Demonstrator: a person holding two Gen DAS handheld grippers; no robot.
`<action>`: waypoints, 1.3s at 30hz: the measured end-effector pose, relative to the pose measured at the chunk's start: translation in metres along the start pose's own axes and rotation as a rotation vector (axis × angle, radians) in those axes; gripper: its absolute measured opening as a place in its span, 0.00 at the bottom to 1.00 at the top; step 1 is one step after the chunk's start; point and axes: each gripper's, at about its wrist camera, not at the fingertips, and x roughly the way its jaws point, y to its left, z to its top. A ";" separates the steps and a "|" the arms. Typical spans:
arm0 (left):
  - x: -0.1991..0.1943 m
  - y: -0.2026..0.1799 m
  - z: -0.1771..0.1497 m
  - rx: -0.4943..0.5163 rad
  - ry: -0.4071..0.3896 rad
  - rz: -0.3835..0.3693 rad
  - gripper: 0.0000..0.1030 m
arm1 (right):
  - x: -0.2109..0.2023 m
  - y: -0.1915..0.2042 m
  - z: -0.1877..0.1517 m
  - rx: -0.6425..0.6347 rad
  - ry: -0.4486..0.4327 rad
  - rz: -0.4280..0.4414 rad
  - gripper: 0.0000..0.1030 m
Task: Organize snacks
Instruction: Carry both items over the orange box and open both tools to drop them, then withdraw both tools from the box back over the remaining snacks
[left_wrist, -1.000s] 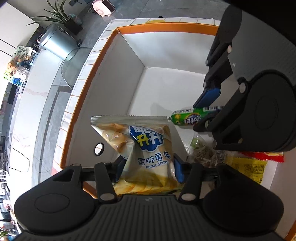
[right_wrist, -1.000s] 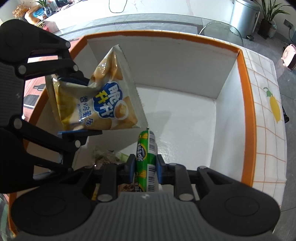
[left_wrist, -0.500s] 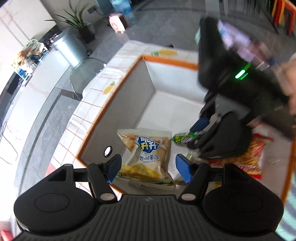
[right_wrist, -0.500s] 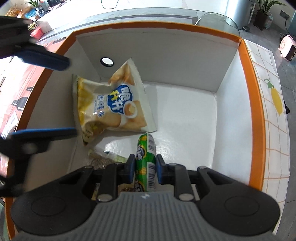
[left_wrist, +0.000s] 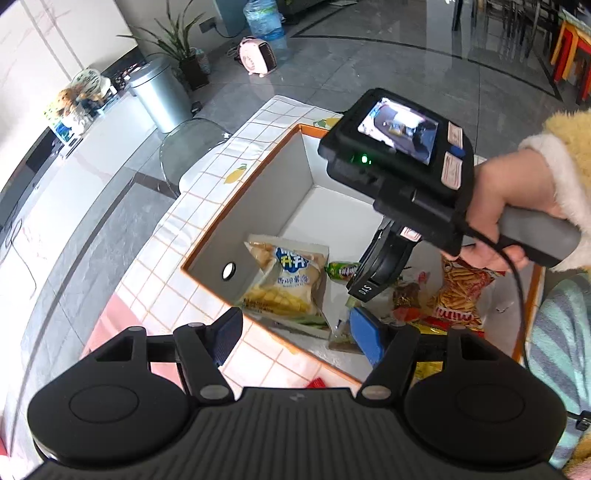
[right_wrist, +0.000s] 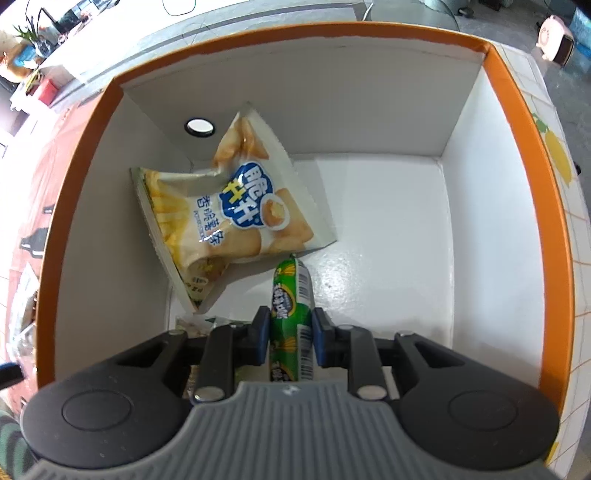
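Green plastic-wrapped sausage stick (right_wrist: 291, 306), long axis along the fingers, is clamped by the right gripper (right_wrist: 291, 328) above the orange-rimmed white box (right_wrist: 524, 147); left gripper (left_wrist: 295, 336) is held wide, empty.

A: What colours are in the box (right_wrist: 532, 155)?

B: Its walls and floor are white, and its rim is orange. Inside lies a pale yellow and cream chip bag (right_wrist: 236, 218) with a blue round logo carrying white characters. Beside it is a green sausage stick (right_wrist: 290, 295) printed with yellow, with a white barcode strip.

A: And around the box?

B: The counter (left_wrist: 207, 229) wears a white cloth with a thin orange grid and yellow lemon prints. A red and yellow snack packet (left_wrist: 458, 295) shows fry-like strips. The left gripper (left_wrist: 295, 332) is black with blue pads. The sleeve (left_wrist: 561, 162) is fluffy yellow with a white cuff.
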 end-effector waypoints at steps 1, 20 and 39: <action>-0.003 0.000 -0.002 -0.011 -0.001 -0.003 0.76 | 0.001 0.002 -0.001 -0.002 0.002 -0.014 0.23; -0.096 -0.016 -0.042 -0.119 -0.058 0.076 0.76 | -0.106 0.048 -0.040 -0.049 -0.152 -0.107 0.44; -0.180 -0.033 -0.194 -0.520 -0.216 0.268 0.76 | -0.179 0.140 -0.205 -0.091 -0.605 -0.070 0.44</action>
